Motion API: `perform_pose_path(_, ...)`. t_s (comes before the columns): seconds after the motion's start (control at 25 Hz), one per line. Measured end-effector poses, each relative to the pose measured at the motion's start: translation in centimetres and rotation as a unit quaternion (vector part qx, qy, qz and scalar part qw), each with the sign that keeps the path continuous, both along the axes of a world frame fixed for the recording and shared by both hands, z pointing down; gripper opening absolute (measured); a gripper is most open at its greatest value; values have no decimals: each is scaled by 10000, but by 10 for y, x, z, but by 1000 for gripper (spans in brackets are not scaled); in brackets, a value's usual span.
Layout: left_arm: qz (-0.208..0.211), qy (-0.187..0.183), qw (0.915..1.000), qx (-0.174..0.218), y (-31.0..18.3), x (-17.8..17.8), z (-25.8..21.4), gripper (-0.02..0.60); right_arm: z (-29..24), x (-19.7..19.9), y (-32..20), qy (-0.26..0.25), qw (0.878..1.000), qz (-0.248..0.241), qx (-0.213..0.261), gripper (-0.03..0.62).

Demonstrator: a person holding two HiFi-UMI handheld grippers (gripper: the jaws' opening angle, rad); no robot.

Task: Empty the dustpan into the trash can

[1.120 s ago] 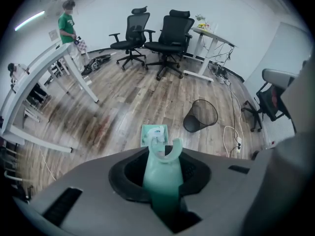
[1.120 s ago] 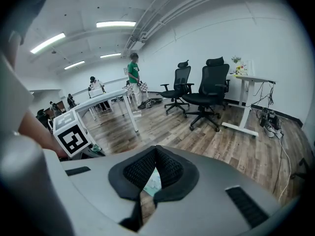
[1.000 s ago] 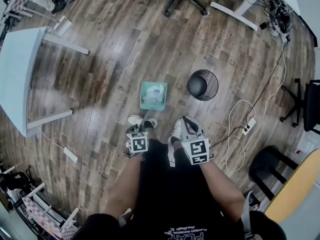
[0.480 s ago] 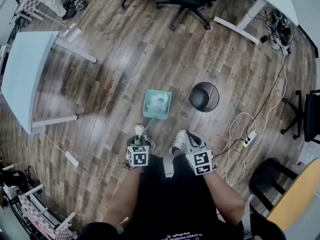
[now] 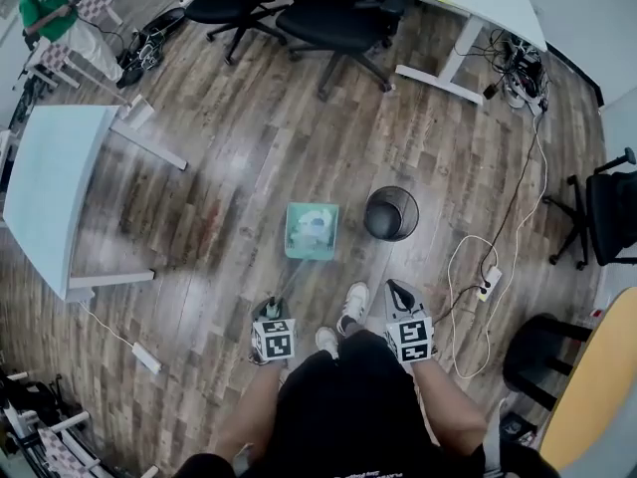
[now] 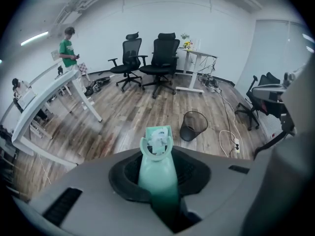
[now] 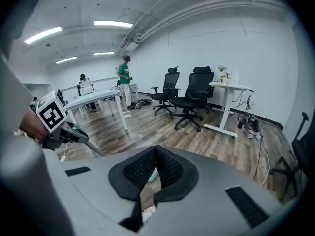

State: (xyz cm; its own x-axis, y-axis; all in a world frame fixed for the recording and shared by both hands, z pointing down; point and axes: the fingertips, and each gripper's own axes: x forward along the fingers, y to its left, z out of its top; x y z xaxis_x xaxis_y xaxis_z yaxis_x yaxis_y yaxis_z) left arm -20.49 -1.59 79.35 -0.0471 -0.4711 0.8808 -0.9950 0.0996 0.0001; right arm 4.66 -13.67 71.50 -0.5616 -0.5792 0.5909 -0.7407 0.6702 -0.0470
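The green dustpan (image 5: 312, 231) carries pale scraps and sits just left of the black mesh trash can (image 5: 391, 213) in the head view. Its long handle runs back to my left gripper (image 5: 271, 315), which is shut on it. In the left gripper view the green handle (image 6: 157, 173) fills the space between the jaws, with the pan (image 6: 157, 137) beyond it and the trash can (image 6: 192, 126) to the right. My right gripper (image 5: 399, 293) hangs by my right leg, holding nothing. In its own view the right gripper (image 7: 156, 152) has its pads meeting at the tips.
White shoes (image 5: 353, 302) stand between the grippers. A white cable and power strip (image 5: 488, 277) lie on the wood floor to the right. White desks (image 5: 45, 192) stand at the left and back, office chairs (image 5: 343, 18) are at the back, and a person in green (image 5: 40, 3) is far left.
My left gripper has risen with the dustpan, which now sits a little closer to the trash can. The right gripper has shifted sideways. The head view now takes in more of the room's far side.
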Motion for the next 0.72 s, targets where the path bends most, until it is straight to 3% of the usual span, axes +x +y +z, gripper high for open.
perform_pose_path(0.28,704,-163,9963,457,21,13,-27,98,-45,11,59,17,9994,106,321,18)
perform_pose_path(0.44,688,-79,9950,725,14,10,-40,98,-73,8,100,224,9976,-119,643,18)
perform_pose_path(0.6,517,104,9946,888,20,13,-53,98,-83,6,152,304,9971,-278,639,18)
perform_pose_path(0.72,664,-39,9931,964,25,16,-65,98,-82,-2,166,423,9956,-400,740,18)
